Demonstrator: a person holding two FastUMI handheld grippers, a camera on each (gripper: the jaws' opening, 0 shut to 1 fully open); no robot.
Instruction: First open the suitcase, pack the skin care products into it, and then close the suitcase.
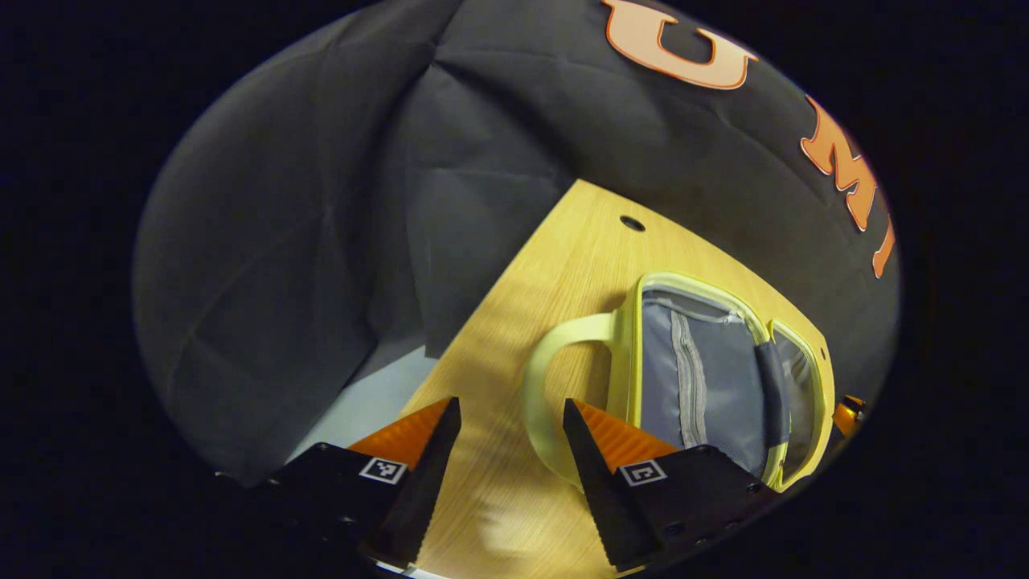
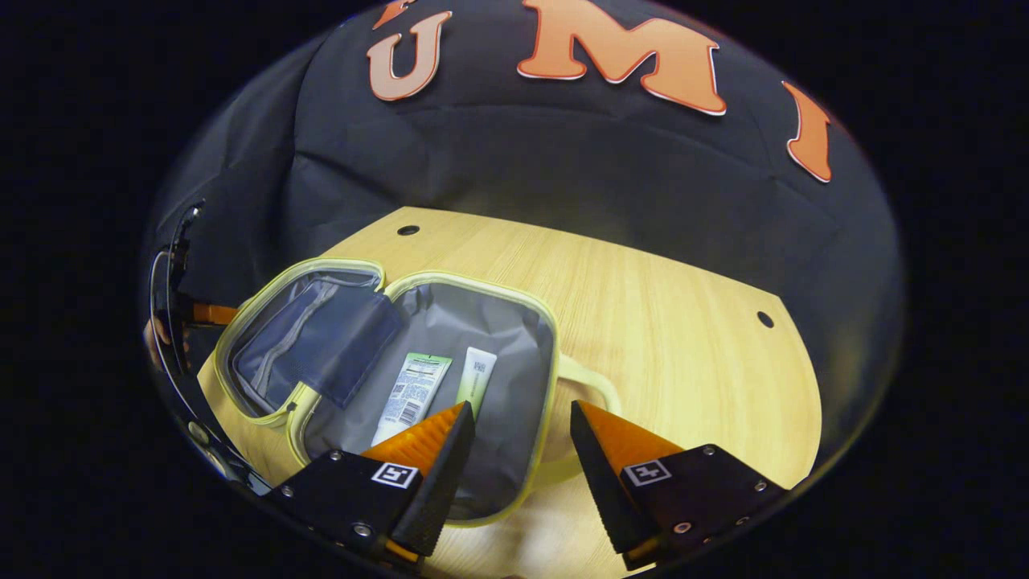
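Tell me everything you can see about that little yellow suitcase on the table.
The suitcase lies wide open and flat on the wooden table, both halves facing up. It has pale yellow-green edging, a curved handle of the same colour and grey fabric lining. One half has a zipped pocket and a dark strap; the other holds two tubes. Neither gripper touches it.

Ahead of my right jaws the suitcase (image 2: 386,354) lies open: pale yellow rim, plain grey lining, a darker grey flap (image 2: 338,338) across its middle. Just beyond my left-hand finger there lie two tubes, one (image 2: 414,386) white with a green top and dark print, one (image 2: 476,378) white fading to pale green. Under both pairs of jaws the table (image 2: 643,322) is light yellow wood grain. Past my left jaws, the suitcase handle (image 1: 543,378) is pale yellow too.
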